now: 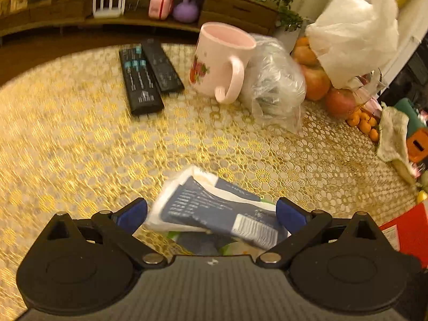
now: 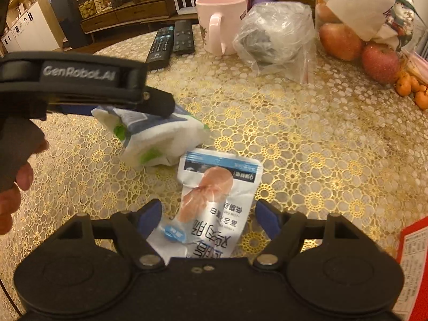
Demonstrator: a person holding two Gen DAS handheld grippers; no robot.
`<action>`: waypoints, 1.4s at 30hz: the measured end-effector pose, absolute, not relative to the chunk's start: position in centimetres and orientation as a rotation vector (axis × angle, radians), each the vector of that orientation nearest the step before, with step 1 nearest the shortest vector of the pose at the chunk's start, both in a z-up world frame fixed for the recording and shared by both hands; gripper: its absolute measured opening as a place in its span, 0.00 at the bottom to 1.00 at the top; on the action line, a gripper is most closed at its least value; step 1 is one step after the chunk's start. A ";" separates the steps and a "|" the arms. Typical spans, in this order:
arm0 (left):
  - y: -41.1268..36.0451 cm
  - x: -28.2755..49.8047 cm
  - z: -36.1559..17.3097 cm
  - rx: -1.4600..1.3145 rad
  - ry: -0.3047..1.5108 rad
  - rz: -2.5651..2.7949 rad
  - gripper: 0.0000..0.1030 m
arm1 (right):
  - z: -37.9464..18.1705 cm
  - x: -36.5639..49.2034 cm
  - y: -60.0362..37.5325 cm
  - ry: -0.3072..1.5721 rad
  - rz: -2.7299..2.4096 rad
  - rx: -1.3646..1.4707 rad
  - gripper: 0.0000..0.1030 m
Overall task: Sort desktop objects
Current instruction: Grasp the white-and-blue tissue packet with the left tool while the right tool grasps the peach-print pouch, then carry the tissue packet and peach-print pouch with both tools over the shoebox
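Note:
My left gripper (image 1: 211, 214) holds a blue-and-white tissue pack (image 1: 214, 208) between its blue pads, lifted off the table. In the right wrist view the same gripper (image 2: 149, 107) comes in from the left, clamped on the tissue pack (image 2: 157, 136). My right gripper (image 2: 208, 216) stands open around a white snack pouch (image 2: 214, 195) with a pink picture, lying on the tablecloth; the pads are apart from it.
Two black remotes (image 1: 147, 75) lie at the back, next to a pink mug (image 1: 219, 58) and a clear plastic bag (image 1: 275, 85). Apples (image 2: 339, 40), small oranges (image 2: 409, 88) and a white bag (image 1: 355, 34) sit right. A red box (image 2: 414, 264) sits near right.

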State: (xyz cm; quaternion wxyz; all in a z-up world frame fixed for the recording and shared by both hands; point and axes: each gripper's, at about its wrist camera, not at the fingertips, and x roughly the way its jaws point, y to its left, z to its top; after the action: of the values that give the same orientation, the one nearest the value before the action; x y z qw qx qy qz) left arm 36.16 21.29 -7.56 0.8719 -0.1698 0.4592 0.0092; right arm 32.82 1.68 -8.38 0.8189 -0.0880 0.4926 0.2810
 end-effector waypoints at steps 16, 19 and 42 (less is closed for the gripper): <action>21.1 36.6 -9.2 -0.408 0.963 0.062 0.71 | -8.7 32.0 2.7 0.985 0.556 -0.296 0.59; 21.4 36.3 -9.2 -0.428 0.951 0.076 0.56 | -8.6 32.2 2.4 0.985 0.554 -0.284 0.53; 20.7 31.2 -4.4 -0.464 0.857 0.066 0.31 | -5.4 30.0 -1.0 1.009 0.536 -0.206 0.03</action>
State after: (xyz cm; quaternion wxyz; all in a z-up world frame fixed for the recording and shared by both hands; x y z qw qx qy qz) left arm 31.20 20.68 -4.42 0.8832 -0.2230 0.4115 0.0317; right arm 30.02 -0.99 -5.43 0.8362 -0.0974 0.4768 0.2530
